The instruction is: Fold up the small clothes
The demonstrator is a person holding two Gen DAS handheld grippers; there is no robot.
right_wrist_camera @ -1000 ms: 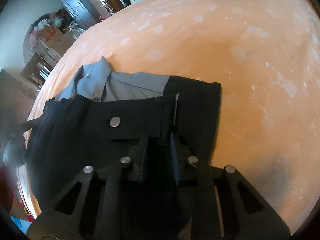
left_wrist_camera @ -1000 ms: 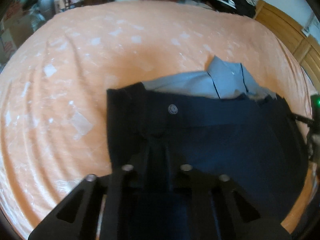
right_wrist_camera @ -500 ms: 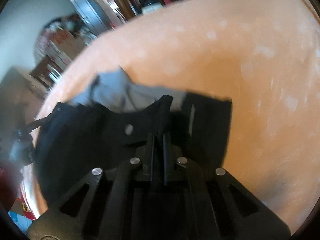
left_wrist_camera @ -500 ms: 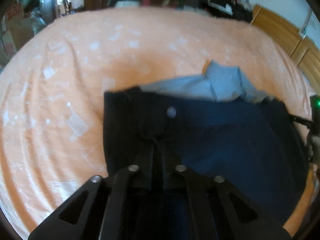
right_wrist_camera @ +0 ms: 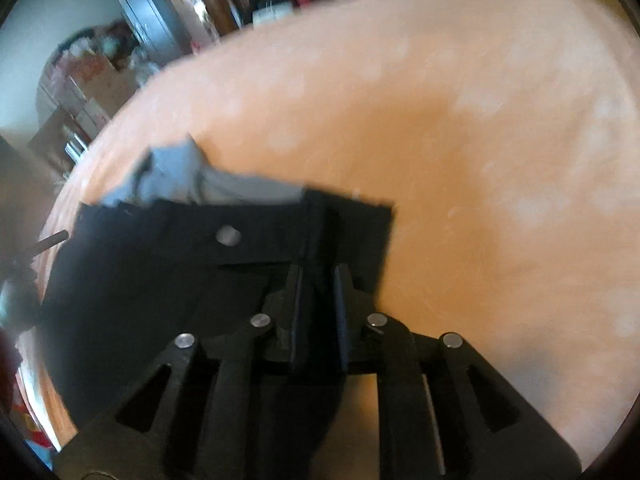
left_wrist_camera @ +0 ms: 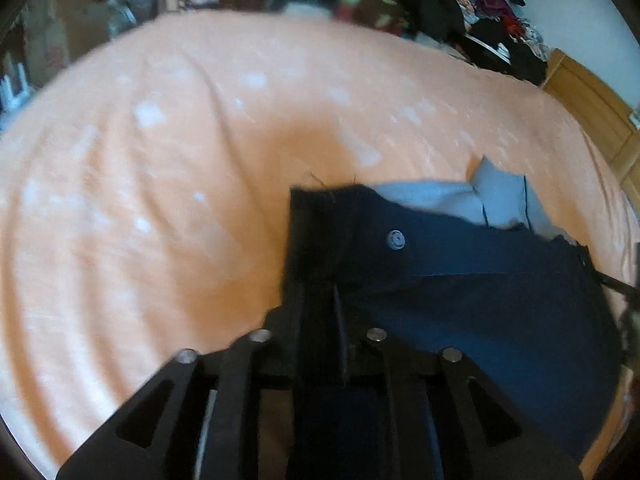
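A small dark navy garment [left_wrist_camera: 480, 300] with a round metal button [left_wrist_camera: 396, 239] lies on an orange bedsheet [left_wrist_camera: 160, 180]. A light grey part [left_wrist_camera: 440, 200] shows at its far edge. My left gripper [left_wrist_camera: 320, 304] is shut on the garment's left edge, with dark cloth bunched between the fingers. In the right wrist view the same garment [right_wrist_camera: 160, 280], its button [right_wrist_camera: 228, 236] and the grey part [right_wrist_camera: 180, 176] sit left of centre. There my right gripper [right_wrist_camera: 318, 300] is shut on the garment's right edge. Both held edges are raised off the sheet [right_wrist_camera: 480, 160].
A heap of mixed clothes [left_wrist_camera: 460, 12] lies beyond the bed's far side, and a wooden headboard [left_wrist_camera: 592, 96] stands at the right. Cardboard boxes and dark cabinets [right_wrist_camera: 92, 80] stand past the bed in the right wrist view. Bare sheet spreads left and far of the garment.
The right jaws, slightly apart a second ago, have closed on the cloth. Both grippers have risen, lifting the held edges, and the views are blurred by motion.
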